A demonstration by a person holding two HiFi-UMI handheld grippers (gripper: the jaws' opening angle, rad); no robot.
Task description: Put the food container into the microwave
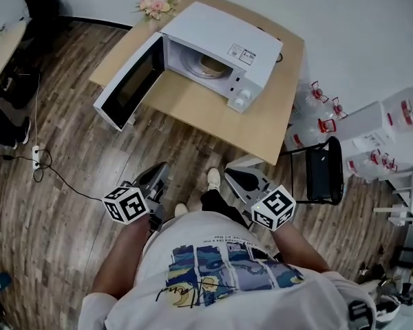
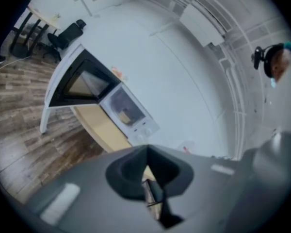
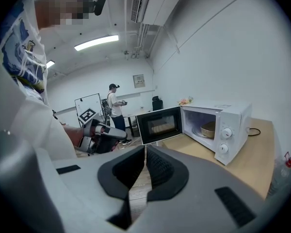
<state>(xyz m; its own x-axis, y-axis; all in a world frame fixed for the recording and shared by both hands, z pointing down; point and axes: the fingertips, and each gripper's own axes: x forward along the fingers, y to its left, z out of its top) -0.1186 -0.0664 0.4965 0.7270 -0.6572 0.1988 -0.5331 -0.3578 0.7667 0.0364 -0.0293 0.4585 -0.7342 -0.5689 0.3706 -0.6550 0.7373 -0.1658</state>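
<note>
Food container (image 1: 210,64) sits inside the microwave (image 1: 224,40) on the table (image 1: 261,126), so the main bit looks done. Door (image 1: 127,81) hangs wide open, maybe I shut that next. Left claw (image 2: 146,150) and right claw (image 3: 145,148) are both pinched together, empty, well apart from it.

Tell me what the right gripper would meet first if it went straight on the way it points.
Most likely the open microwave door: it stands right beyond the shut, empty tips of the right gripper. The gripper seems tilted slightly down, so it might pass under to the table edge; depth is unclear.
</note>
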